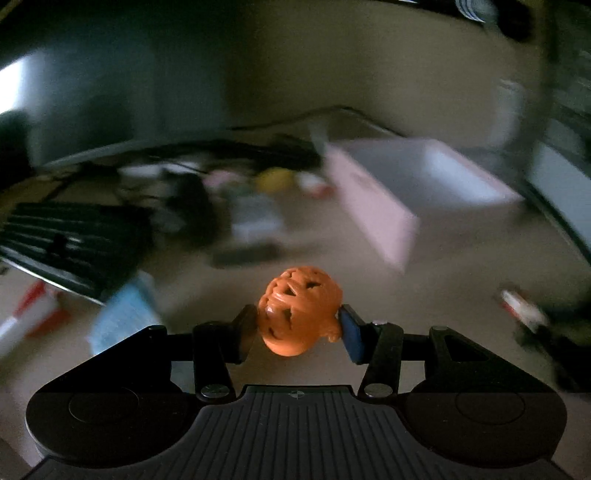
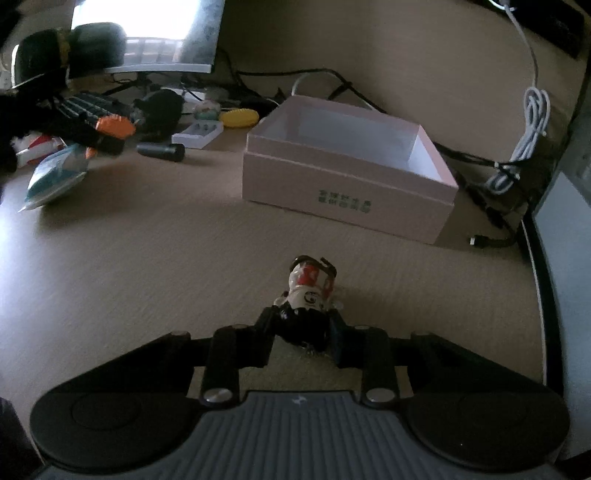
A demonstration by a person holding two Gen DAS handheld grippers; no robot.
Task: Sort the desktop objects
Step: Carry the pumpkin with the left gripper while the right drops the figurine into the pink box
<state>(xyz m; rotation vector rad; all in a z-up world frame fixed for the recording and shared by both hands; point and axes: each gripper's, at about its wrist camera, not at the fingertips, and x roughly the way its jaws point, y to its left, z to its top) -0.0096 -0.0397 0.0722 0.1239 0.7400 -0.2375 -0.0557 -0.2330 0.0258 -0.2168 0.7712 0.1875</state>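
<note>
My left gripper is shut on an orange carved pumpkin toy and holds it above the desk; that view is motion-blurred. My right gripper is shut on a small white, red and black figurine, low over the desk. An open pink box stands ahead of the right gripper, and it also shows in the left wrist view at the right. The box looks empty inside. The left gripper with the pumpkin also shows in the right wrist view at the far left.
A keyboard, a blue-white packet, a dark cylinder, a white case, a yellow oval object and a black mouse lie at the left back. A monitor stands behind. Cables lie right of the box.
</note>
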